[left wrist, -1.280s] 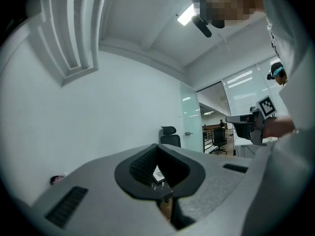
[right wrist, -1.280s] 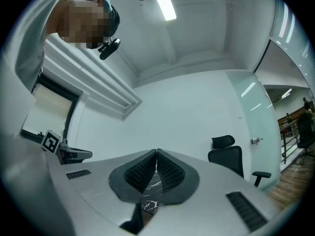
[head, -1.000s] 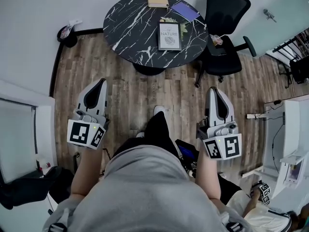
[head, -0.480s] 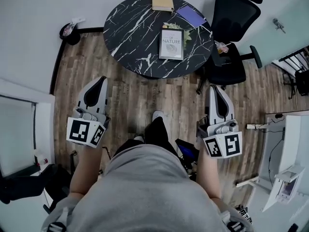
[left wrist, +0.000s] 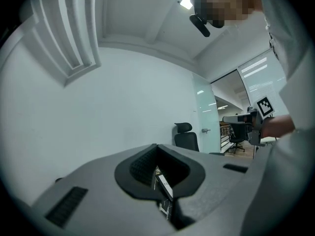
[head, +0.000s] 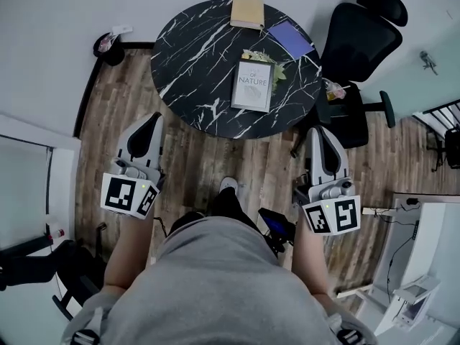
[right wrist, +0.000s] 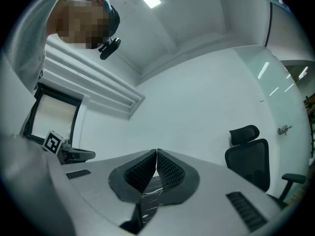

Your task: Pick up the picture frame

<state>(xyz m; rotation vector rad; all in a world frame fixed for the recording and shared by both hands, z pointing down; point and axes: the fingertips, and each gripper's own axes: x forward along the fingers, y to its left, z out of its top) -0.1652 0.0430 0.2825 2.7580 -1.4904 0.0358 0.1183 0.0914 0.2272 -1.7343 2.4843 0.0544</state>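
Head view: the person stands on a wood floor (head: 188,165) facing a round black marble table (head: 192,62), one gripper in each hand, both held out level over the floor on the near side of the table. The left gripper (head: 152,119) is near-left of the table and the right gripper (head: 320,132) near-right, just off the table's near-right edge; neither touches the table or anything on it. Each has its marker cube (head: 128,195) at the near end by the wrist. In the left gripper view the two dark ribbed pads (left wrist: 142,163) are pressed together with nothing between them, so that gripper is closed and empty. The right gripper view shows the same: tips meet in a thin seam, nothing clamped, and only a sliver of white-veined table top shows below them. The picture frame (head: 253,85) sits on the right half of the table toward its near edge, apparently flat and face up, with a white print reading NATURE, well apart from both grippers. A green sprig (head: 277,68) pokes out at the frame's far-right corner. At the table's far edge are a tan book (head: 247,11) and, right of it, a purple notebook (head: 290,39). A black office chair (head: 358,43) stands just right of the table. A small dark bin (head: 109,49) is by the wall at far left. One shoe (head: 228,185) shows on the floor between the grippers, above the person's grey top.
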